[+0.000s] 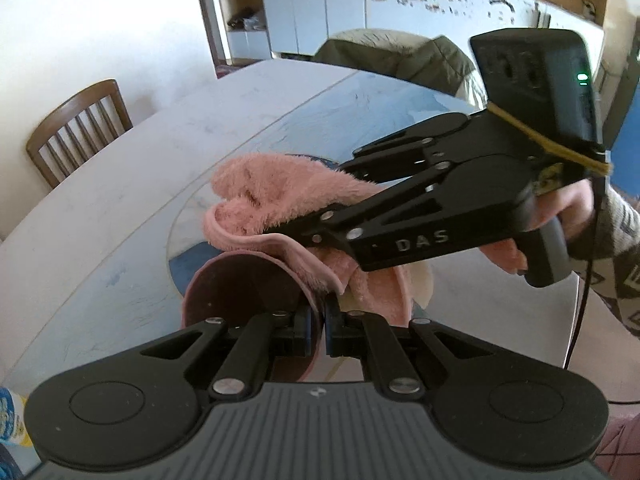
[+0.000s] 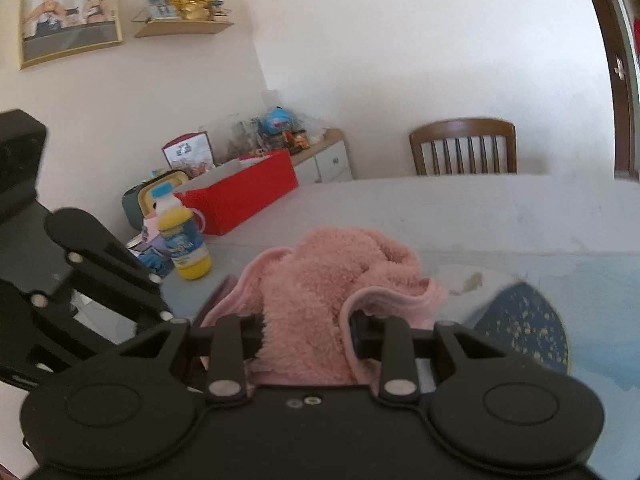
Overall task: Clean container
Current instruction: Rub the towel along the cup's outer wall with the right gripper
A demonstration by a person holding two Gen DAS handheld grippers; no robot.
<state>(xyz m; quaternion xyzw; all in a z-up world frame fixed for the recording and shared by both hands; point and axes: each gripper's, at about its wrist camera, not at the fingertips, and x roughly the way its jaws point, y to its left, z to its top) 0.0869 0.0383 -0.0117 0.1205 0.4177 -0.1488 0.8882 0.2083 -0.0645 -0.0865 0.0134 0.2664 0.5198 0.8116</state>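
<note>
Both jaws clenched: my left gripper [image 1: 318, 322] pinches the pink container's [image 1: 244, 304] rim, my right gripper [image 2: 306, 330] grips the pink cloth [image 2: 320, 292] draped over its mouth, above the worktop [image 1: 120, 208]. Yellow bottle [image 2: 184, 242] far left.

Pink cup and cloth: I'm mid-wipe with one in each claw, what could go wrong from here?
1. The left claw pinches only the thin rim of the pink cup; pushing the cloth in hard could twist the cup loose.
2. The pink cloth is bunched in the right claw, with loose folds hanging over the cup, so it may wipe unevenly or slip out.
3. The yellow bottle stands near the left claw and could be knocked over.
</note>
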